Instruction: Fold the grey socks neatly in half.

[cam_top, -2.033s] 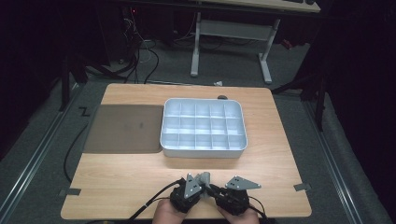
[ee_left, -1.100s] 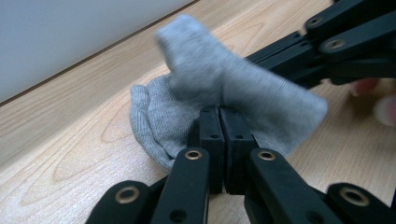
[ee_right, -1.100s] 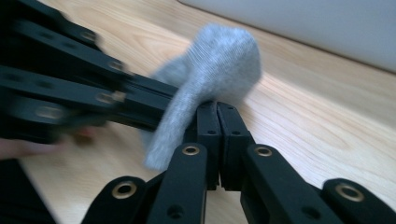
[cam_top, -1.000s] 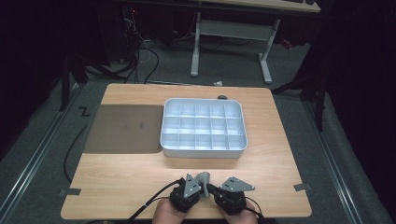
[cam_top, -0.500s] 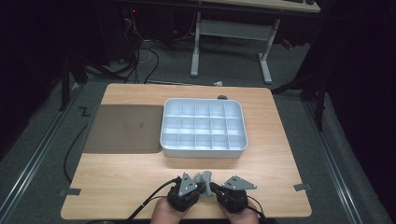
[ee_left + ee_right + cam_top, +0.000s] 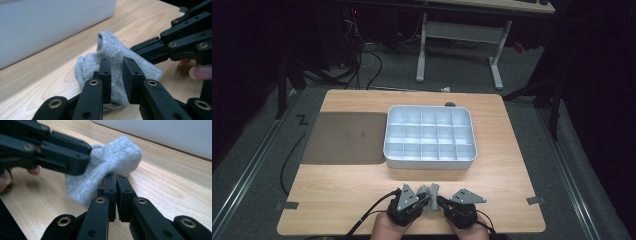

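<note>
Both grippers' jaws pinch grey sock [image 6: 110, 62] near tray [image 6: 430, 135].

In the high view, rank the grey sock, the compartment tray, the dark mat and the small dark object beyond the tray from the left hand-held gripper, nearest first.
From the left hand-held gripper:
1. Grey sock, between the jaws at the near edge.
2. Compartment tray, ahead at table centre.
3. Dark mat, ahead and to the left.
4. Small dark object, past the tray's far rim.
</note>
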The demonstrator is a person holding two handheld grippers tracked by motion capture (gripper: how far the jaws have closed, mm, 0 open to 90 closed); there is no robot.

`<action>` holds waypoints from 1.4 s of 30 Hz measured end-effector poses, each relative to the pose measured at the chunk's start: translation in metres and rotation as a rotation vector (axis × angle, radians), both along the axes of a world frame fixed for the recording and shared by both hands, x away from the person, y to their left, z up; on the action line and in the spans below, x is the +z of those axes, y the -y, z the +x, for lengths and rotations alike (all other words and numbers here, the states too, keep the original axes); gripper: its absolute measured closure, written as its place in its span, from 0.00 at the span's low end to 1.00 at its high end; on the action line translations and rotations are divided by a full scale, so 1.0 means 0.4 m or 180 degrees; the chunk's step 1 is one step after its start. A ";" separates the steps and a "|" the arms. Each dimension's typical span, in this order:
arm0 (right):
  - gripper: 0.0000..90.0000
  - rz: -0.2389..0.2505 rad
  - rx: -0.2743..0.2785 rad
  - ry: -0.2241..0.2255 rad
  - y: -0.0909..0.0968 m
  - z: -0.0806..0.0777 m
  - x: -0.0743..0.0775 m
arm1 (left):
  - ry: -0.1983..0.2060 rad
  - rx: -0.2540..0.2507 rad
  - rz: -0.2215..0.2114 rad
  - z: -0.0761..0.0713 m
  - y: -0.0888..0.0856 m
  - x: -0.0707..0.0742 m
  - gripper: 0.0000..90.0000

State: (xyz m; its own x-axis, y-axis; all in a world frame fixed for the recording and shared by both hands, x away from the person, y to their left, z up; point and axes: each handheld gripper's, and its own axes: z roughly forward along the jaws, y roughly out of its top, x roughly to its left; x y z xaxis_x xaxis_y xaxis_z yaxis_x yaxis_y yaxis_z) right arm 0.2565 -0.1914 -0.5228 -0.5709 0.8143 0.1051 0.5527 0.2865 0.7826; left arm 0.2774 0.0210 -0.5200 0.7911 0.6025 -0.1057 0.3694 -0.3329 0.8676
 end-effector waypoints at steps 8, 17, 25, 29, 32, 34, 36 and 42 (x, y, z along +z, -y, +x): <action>0.98 -0.0006 0.0006 -0.0006 0.000 -0.001 0.001 | 0.0018 0.0325 0.0093 0.028 -0.048 0.003 0.92; 0.97 -0.0017 0.0004 -0.0016 -0.002 0.000 -0.002 | -0.0109 0.0383 0.0306 0.046 -0.044 -0.020 0.93; 0.97 -0.0018 -0.0033 -0.0012 0.003 0.003 -0.002 | -0.0134 0.0254 0.0424 0.037 -0.014 -0.031 0.93; 0.97 -0.0010 -0.0053 0.0003 0.005 0.002 0.002 | -0.0132 0.0190 0.0449 0.029 -0.003 -0.031 0.94; 0.97 -0.0021 -0.0040 0.0044 0.006 0.000 0.008 | -0.0115 0.0122 0.0493 0.018 0.011 -0.031 0.94; 0.96 -0.0027 -0.0045 0.0060 0.004 -0.003 0.012 | -0.0103 0.0089 0.0512 0.013 0.019 -0.031 0.94; 0.96 -0.0029 -0.0045 0.0081 0.002 -0.005 0.015 | -0.0096 0.0059 0.0527 0.008 0.025 -0.030 0.94; 0.96 -0.0059 -0.0032 0.0144 -0.002 -0.012 0.025 | -0.0091 -0.0012 0.0570 -0.003 0.041 -0.030 0.94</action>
State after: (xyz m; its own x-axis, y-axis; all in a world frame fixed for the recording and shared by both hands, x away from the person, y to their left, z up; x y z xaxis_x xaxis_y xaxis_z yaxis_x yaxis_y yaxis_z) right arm 0.2517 -0.1905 -0.5128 -0.5665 0.8216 0.0642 0.5198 0.2958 0.8015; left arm 0.2762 0.0047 -0.5319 0.7916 0.6107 -0.0194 0.3915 -0.4825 0.7835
